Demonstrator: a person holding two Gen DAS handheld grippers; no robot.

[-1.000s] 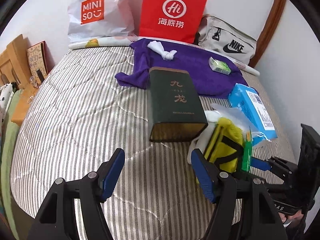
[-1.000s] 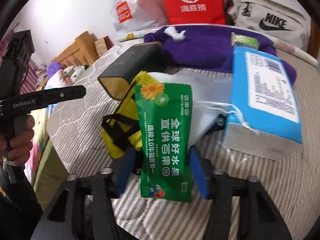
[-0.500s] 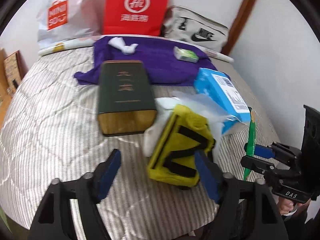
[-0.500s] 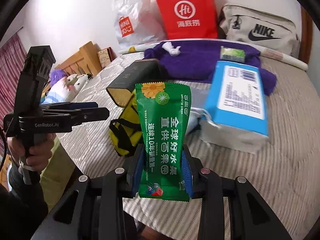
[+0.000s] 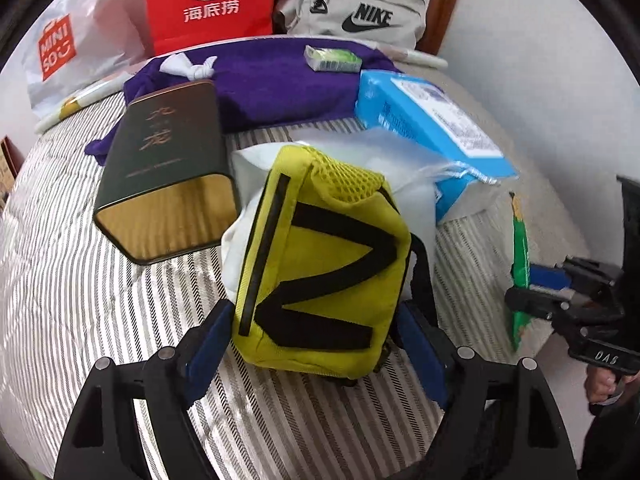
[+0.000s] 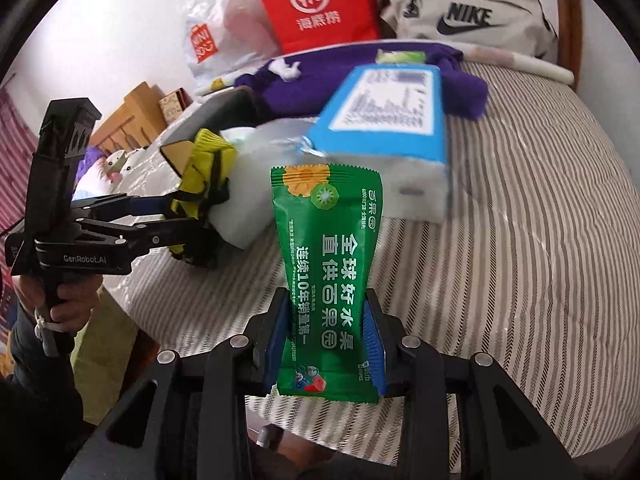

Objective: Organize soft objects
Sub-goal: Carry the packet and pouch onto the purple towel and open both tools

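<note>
Your right gripper pinches the green packet upright above the bed. Your left gripper straddles the yellow pouch, jaws wide; closing off-centre risks slippage.

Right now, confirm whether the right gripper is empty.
No, the right gripper is shut on the green snack packet, which stands upright between its blue pads.
</note>
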